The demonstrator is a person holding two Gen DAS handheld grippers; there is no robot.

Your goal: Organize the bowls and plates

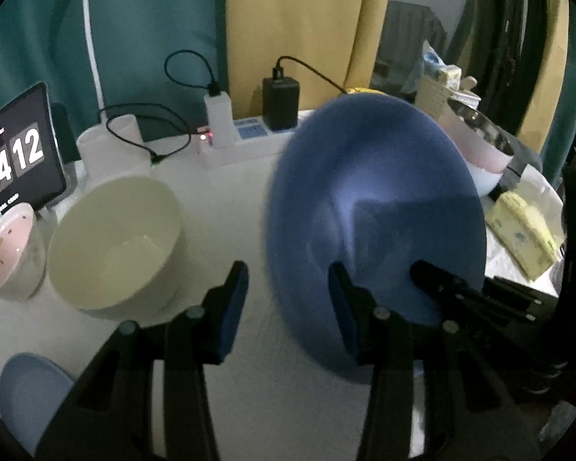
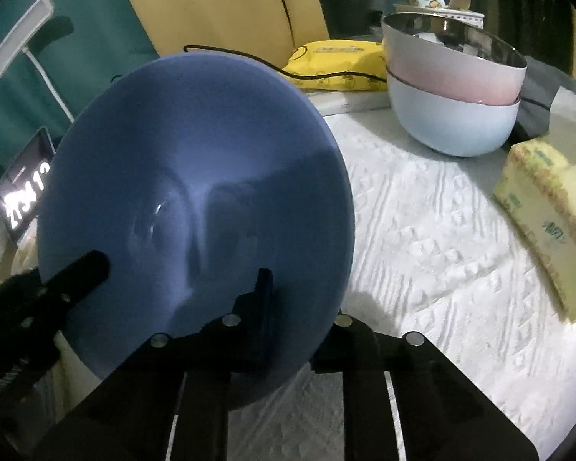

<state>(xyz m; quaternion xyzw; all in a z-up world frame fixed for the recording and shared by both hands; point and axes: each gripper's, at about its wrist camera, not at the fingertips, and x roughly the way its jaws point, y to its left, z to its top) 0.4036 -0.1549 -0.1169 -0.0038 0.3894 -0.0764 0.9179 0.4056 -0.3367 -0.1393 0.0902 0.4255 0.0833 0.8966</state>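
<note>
A big blue bowl [image 1: 368, 207] is held tilted above the white table; it also fills the right wrist view [image 2: 196, 176]. My right gripper [image 2: 299, 296] is shut on its rim, one finger inside, one behind. My left gripper [image 1: 288, 299] is open, its right finger at the bowl's rim, its left finger free. A cream bowl [image 1: 115, 242] and a small pink patterned bowl [image 1: 7, 249] stand at left. A light blue plate [image 1: 27, 392] lies at the near left. A pink bowl [image 2: 453, 61] sits stacked in a pale blue bowl [image 2: 449, 123] at the far right.
A tablet clock [image 1: 15, 161], a white cup [image 1: 111, 150] and a power strip with chargers [image 1: 245, 130] line the back. Tissue packs [image 2: 549, 223] and a yellow wipes pack [image 2: 338, 61] lie at right. Curtains hang behind.
</note>
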